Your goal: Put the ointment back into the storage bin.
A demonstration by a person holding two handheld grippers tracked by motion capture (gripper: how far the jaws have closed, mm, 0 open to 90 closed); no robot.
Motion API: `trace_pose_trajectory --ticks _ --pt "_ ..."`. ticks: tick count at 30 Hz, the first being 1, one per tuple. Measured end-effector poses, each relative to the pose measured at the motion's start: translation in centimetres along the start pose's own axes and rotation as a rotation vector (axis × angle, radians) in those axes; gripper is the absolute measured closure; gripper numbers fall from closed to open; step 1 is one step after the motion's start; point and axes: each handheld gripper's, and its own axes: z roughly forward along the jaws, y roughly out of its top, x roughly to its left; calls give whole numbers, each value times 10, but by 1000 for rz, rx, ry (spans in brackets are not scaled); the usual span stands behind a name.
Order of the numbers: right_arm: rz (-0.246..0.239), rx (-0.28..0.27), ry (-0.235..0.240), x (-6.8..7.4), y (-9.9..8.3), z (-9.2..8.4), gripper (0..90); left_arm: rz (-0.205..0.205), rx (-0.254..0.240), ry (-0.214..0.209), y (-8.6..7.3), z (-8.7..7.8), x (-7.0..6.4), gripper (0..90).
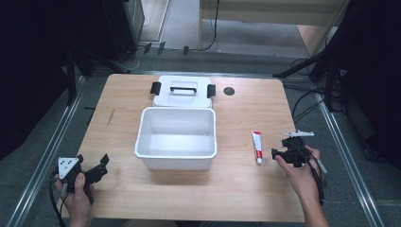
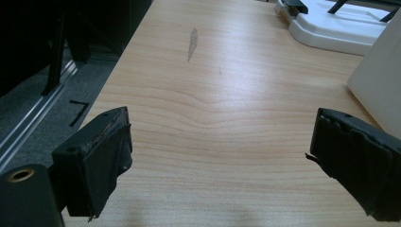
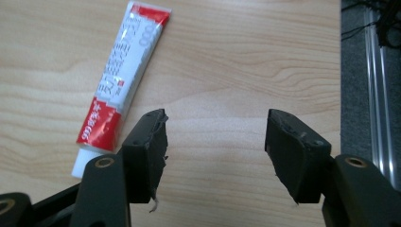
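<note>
Left hand-held gripper [image 1: 100, 166] at lower left of the counter [image 1: 246, 189], jaws wide, empty. Right hand-held gripper [image 1: 279, 152] at right, spread wide, just beside the toothpaste tube [image 1: 257, 146]. White bin [image 1: 176, 138] centre frame, lid [image 1: 183, 91] touching behind.

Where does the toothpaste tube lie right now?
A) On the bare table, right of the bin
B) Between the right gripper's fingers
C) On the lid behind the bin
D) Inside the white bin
A: the toothpaste tube lies flat on the table, right of the white bin, beside the open right gripper.
</note>
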Motion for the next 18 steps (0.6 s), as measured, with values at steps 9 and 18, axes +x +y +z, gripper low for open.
trace_pose_trajectory --ticks 9,18 --pt "-105 137 67 8 26 -4 474 -8 11 -7 0 1 0 69" --pt "-155 230 162 20 46 -2 510 -10 15 -14 0 1 0 69"
